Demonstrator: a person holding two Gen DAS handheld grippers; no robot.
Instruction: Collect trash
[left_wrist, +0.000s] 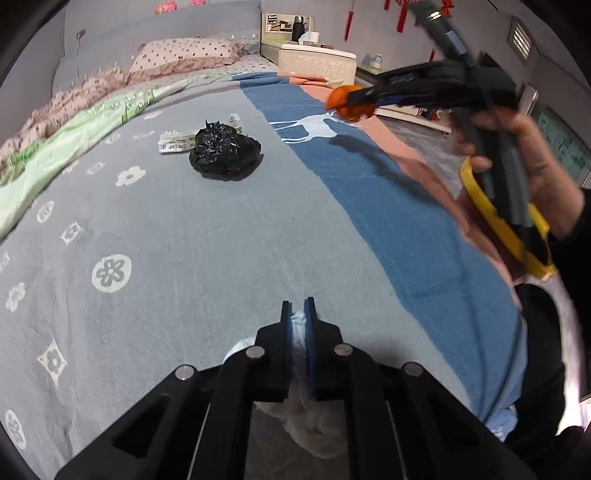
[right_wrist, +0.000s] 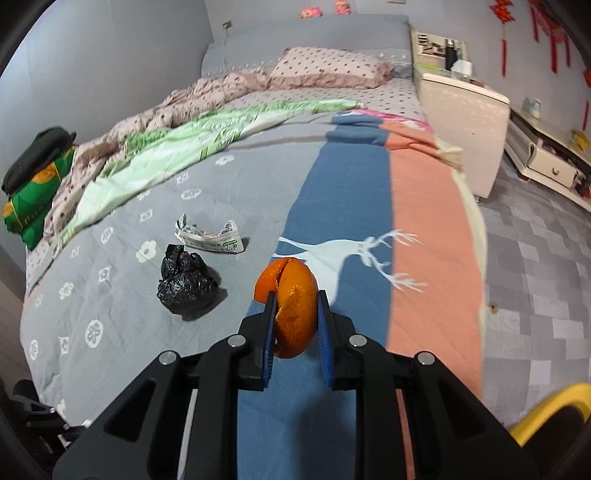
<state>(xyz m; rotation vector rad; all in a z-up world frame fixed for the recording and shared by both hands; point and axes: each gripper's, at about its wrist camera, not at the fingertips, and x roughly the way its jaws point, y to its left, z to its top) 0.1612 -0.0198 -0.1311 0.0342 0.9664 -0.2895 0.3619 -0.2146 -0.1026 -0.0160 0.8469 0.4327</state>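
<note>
My right gripper (right_wrist: 295, 301) is shut on an orange peel (right_wrist: 293, 310) and holds it above the bed's blue stripe; it also shows in the left wrist view (left_wrist: 345, 101) at the upper right. My left gripper (left_wrist: 298, 306) is shut on a crumpled white tissue (left_wrist: 301, 417) low over the grey bedspread. A crumpled black plastic bag (left_wrist: 224, 149) (right_wrist: 186, 286) lies on the bedspread. A crushed white and green carton (left_wrist: 177, 142) (right_wrist: 210, 236) lies just behind it.
A yellow-rimmed bin (left_wrist: 491, 218) (right_wrist: 550, 413) stands off the bed's right edge by the tiled floor (right_wrist: 535, 266). Quilts (right_wrist: 155, 147) and a pillow (right_wrist: 325, 68) are at the bed's head. A white cabinet (right_wrist: 465, 122) stands at the bedside.
</note>
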